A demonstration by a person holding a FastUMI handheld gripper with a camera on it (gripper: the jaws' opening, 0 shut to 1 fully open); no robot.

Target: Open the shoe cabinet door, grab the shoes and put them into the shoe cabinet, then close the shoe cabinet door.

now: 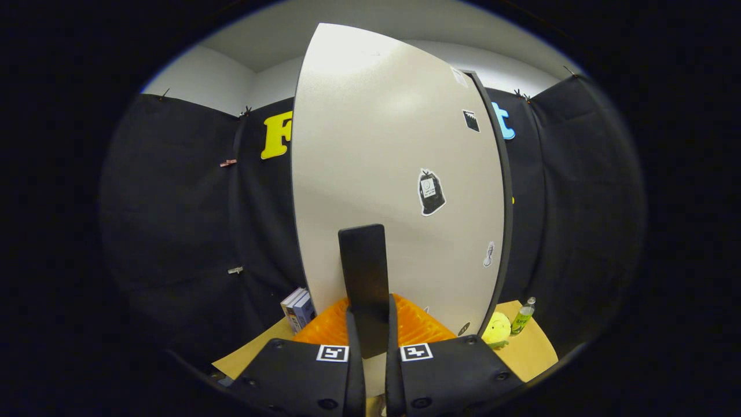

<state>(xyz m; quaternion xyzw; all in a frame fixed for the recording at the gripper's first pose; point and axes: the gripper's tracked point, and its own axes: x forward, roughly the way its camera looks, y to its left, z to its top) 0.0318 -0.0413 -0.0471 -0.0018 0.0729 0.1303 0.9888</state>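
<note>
Shoe cabinet door (382,156) looks stiff, smooth, light; its dark handle (363,278) at twelve o'clock is nipped by the nearly closed hand-held gripper (368,341).

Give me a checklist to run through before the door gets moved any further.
1. Handle between the tongs: ok, the dark upright handle sits between both fingers, which look closed on it.
2. Which way the white cabinet door is swinging: cannot tell.
3. Shoes located: cannot tell; an orange ribbed thing lies under the door's lower edge.
4. Yellow plush toy and green bottle beside the door's edge: cannot tell if they are clear of the swing.
5. Books on the other side: ok, apart from the door.
</note>
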